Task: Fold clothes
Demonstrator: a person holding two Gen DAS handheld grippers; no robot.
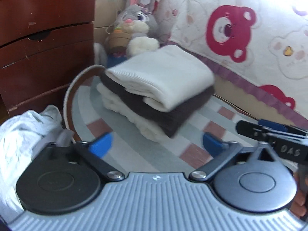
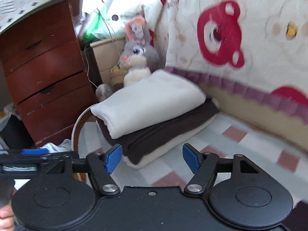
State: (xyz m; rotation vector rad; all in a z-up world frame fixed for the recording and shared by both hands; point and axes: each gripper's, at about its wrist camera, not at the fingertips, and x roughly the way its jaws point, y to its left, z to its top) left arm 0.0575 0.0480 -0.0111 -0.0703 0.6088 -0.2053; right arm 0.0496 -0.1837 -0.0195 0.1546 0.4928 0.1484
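Note:
A stack of folded clothes sits on a round table with a striped, checked cloth (image 1: 194,150): a white knit (image 1: 161,77) on top, a dark brown piece (image 1: 173,115) under it, a cream fluffy one (image 1: 123,105) at the bottom. My left gripper (image 1: 156,144) is open just short of the stack's near corner, with nothing between its blue pads (image 1: 101,144). My right gripper (image 2: 152,158) is open too, empty, close to the same stack (image 2: 150,104). Each gripper shows at the edge of the other's view. A crumpled pale garment (image 1: 23,134) lies off the table's left side.
A dark red wooden chest of drawers (image 1: 42,48) stands left of the table. Behind the stack a grey plush rabbit (image 1: 136,21) leans on a bed with a white quilt printed with red bears (image 1: 231,32). The table's rim (image 1: 67,96) curves past the stack's left.

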